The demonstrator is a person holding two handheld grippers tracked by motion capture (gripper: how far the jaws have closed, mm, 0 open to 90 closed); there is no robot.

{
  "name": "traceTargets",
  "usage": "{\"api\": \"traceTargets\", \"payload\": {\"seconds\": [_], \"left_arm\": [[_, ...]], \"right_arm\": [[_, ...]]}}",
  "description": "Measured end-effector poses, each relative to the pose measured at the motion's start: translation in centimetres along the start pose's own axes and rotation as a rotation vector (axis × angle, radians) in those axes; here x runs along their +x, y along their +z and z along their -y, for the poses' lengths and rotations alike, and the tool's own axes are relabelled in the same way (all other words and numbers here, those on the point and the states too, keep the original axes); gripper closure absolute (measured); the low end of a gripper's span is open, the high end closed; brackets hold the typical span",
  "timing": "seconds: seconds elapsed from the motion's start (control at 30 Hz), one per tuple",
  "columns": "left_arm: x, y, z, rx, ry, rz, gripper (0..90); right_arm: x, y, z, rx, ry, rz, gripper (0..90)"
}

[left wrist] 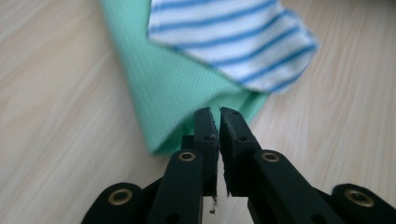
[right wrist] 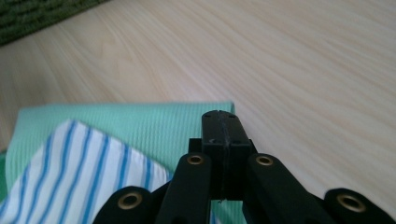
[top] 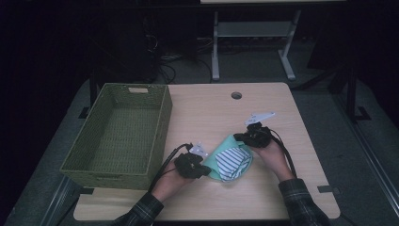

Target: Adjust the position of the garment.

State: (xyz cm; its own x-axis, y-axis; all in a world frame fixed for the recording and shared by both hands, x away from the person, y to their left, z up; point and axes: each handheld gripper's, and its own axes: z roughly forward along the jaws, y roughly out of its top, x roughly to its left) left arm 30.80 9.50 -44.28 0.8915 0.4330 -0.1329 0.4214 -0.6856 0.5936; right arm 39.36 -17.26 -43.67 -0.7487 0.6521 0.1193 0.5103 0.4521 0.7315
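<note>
While the woven green basket (top: 117, 134) stands at the table's left edge, the left gripper (left wrist: 215, 112) has its jaws parted by a narrow slit at the mint-green ribbed cloth's (left wrist: 177, 88) corner, gripping nothing. That loosened corner may drop, letting the blue-striped white cloth (left wrist: 233, 37) on top slide. Further right, the right gripper (right wrist: 219, 114) is pressed fully together over the green edge; whether it pinches fabric, I cannot tell.

Both forearms enter over the near edge of the tabletop (top: 282, 101), sleeves checked. The left hand-held gripper (top: 207, 168) lies low toward the near edge, jaws parted by a narrow slit with nothing between them. The right hand-held gripper (top: 239, 137) sits farther in, near the tabletop's middle, jaws pressed fully together.
</note>
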Motion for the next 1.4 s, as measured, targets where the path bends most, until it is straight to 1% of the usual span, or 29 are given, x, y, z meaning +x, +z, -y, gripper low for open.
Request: {"api": "traceTargets", "payload": {"seconds": [0.03,0.07,0.1,0.13,0.17,0.2,0.23,0.27,0.3,0.33,0.37,0.4,0.43,0.47,0.5,0.53,0.57,0.6,0.67,0.7,0.77,0.8,0.83,0.93,0.97,1.13,1.2,1.33,1.4], "left_arm": [[-0.1,0.0,0.3,0.014,0.003,-0.009,80.4],[-0.3,0.1,0.7,0.027,0.003,-0.031,78.8],[-0.4,0.1,1.0,0.031,0.006,-0.040,77.3],[-0.4,0.1,1.0,0.031,0.006,-0.040,75.6],[-0.4,0.2,1.2,0.037,-0.001,-0.048,73.4],[-0.4,0.2,1.3,0.038,0.001,-0.055,73.4],[-0.4,0.2,1.4,0.043,0.012,-0.059,70.6],[-0.3,0.2,1.5,0.037,0.010,-0.062,70.6],[-0.4,0.3,1.5,0.028,0.008,-0.082,66.3],[-0.4,0.3,1.6,0.026,0.010,-0.092,64.4],[-0.4,0.3,1.6,0.026,0.010,-0.092,60.4],[-0.3,0.3,1.6,0.027,0.010,-0.104,60.4],[-0.3,0.3,1.6,0.027,0.013,-0.121,53.6],[-0.3,0.3,1.6,0.027,0.013,-0.121,50.5],[-0.3,0.4,1.6,0.026,0.012,-0.137,47.9],[-0.2,0.5,1.7,0.016,0.010,-0.144,45.7],[-0.2,0.5,1.7,0.016,0.010,-0.144,41.9],[-0.2,0.6,1.7,0.017,0.012,-0.143,38.0],[-0.1,0.7,1.7,0.016,0.015,-0.143,32.4],[-0.1,0.8,1.7,0.023,0.017,-0.146,28.8],[0.0,0.7,1.7,0.026,0.020,-0.149,25.8],[0.0,0.8,1.7,0.023,0.020,-0.150,25.8],[0.0,0.8,1.7,0.018,0.022,-0.152,23.0],[0.0,0.9,1.7,0.021,0.029,-0.153,20.7],[0.0,0.9,1.7,0.023,0.033,-0.153,18.7],[0.2,0.9,1.8,0.025,0.045,-0.156,17.0],[0.3,0.9,1.8,0.023,0.039,-0.158,15.7],[0.3,0.9,1.8,0.022,0.038,-0.157,15.3],[0.3,1.0,1.8,0.022,0.039,-0.157,14.8]], "right_arm": [[0.0,0.5,-0.7,0.000,-0.011,0.005,90.0],[-0.1,0.6,-1.0,-0.012,-0.027,0.008,90.0],[0.0,0.8,-1.3,-0.012,-0.019,-0.006,90.0],[0.0,0.8,-1.3,-0.012,-0.019,-0.006,90.0],[0.1,1.5,-2.0,0.009,-0.026,-0.007,90.0],[0.1,1.5,-2.0,0.009,-0.026,-0.007,90.0],[0.1,2.1,-2.4,0.010,-0.028,-0.018,90.0],[0.1,2.1,-2.4,0.010,-0.028,-0.018,90.0],[0.1,2.8,-2.8,0.034,-0.036,-0.015,90.0],[0.1,3.0,-2.8,0.037,-0.031,-0.018,90.0],[0.1,3.0,-2.8,0.037,-0.031,-0.018,90.0],[0.1,3.3,-3.0,0.042,-0.032,-0.023,90.0],[0.2,3.9,-3.0,0.053,-0.040,-0.019,90.0],[0.2,3.9,-3.0,0.053,-0.040,-0.019,90.0],[0.1,4.4,-2.7,0.081,-0.040,-0.011,90.0],[0.0,4.6,-2.6,0.088,-0.043,-0.010,90.0],[0.0,4.6,-2.6,0.088,-0.043,-0.010,90.0],[-0.2,4.6,-2.2,0.101,-0.041,-0.016,90.0],[-0.1,4.6,-2.1,0.101,-0.039,-0.015,90.0],[-0.3,4.2,-1.9,0.105,-0.046,-0.013,90.0],[-0.3,4.1,-1.8,0.107,-0.042,-0.013,90.0],[-0.4,4.0,-1.7,0.111,-0.042,-0.012,90.0],[-0.6,3.7,-1.3,0.115,-0.035,-0.010,90.0],[-0.8,3.4,-0.8,0.115,-0.033,-0.009,89.9],[-0.9,3.1,-0.4,0.123,-0.032,-0.011,89.9],[-1.0,2.3,0.1,0.121,-0.036,-0.006,89.9],[-1.0,1.7,0.6,0.111,-0.024,-0.001,90.0],[-1.2,1.2,1.1,0.104,-0.031,0.001,90.0],[-1.1,0.8,1.4,0.103,-0.023,0.005,89.9]]}}
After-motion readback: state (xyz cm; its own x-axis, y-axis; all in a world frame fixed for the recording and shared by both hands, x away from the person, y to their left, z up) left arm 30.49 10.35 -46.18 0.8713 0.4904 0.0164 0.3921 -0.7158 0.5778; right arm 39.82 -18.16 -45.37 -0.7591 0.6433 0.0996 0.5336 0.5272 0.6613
